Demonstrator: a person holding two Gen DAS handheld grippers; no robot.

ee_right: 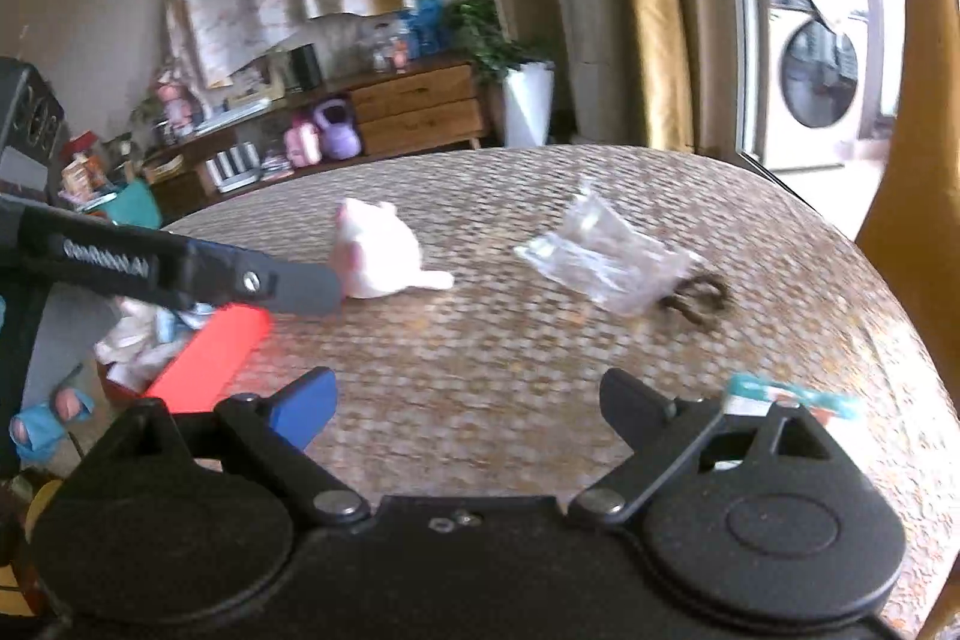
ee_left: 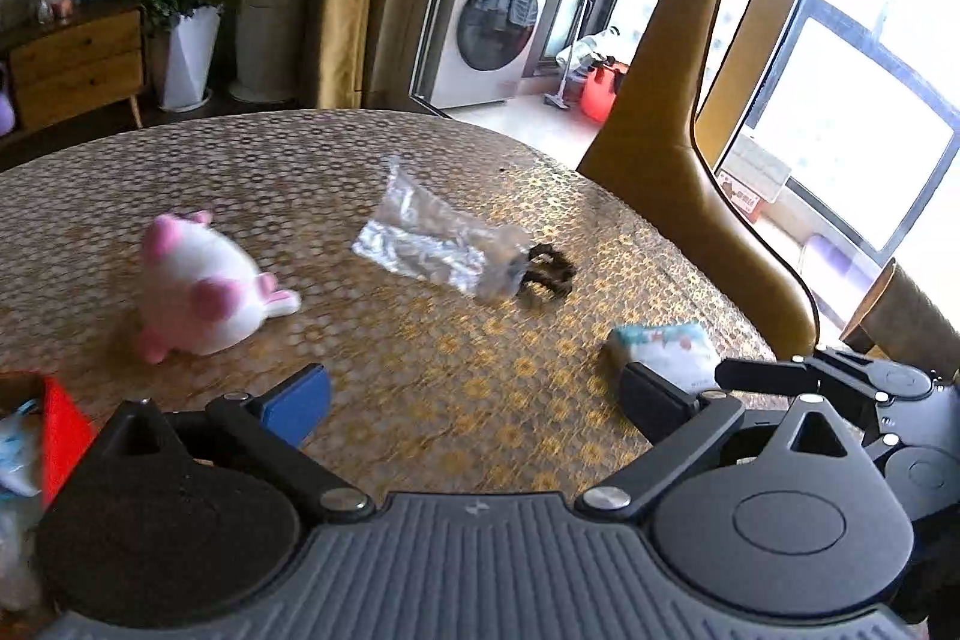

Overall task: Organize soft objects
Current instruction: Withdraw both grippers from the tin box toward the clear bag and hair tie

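A white and pink plush toy (ee_left: 201,292) lies on the round patterned table (ee_left: 420,388), left of centre; it also shows in the right wrist view (ee_right: 378,259). A clear plastic bag (ee_left: 438,241) lies mid-table with dark hair ties (ee_left: 549,274) at its right end. A small tissue pack (ee_left: 663,349) lies near the right finger. My left gripper (ee_left: 474,403) is open and empty above the table. My right gripper (ee_right: 468,403) is open and empty too; the bag (ee_right: 600,256), hair ties (ee_right: 696,298) and tissue pack (ee_right: 786,397) lie ahead of it.
A red box (ee_right: 210,361) holding white and blue soft items (ee_right: 150,334) stands at the table's left edge; it also shows in the left wrist view (ee_left: 63,430). A mustard chair (ee_left: 678,148) stands at the right side. The other gripper's body (ee_right: 180,271) reaches in from the left.
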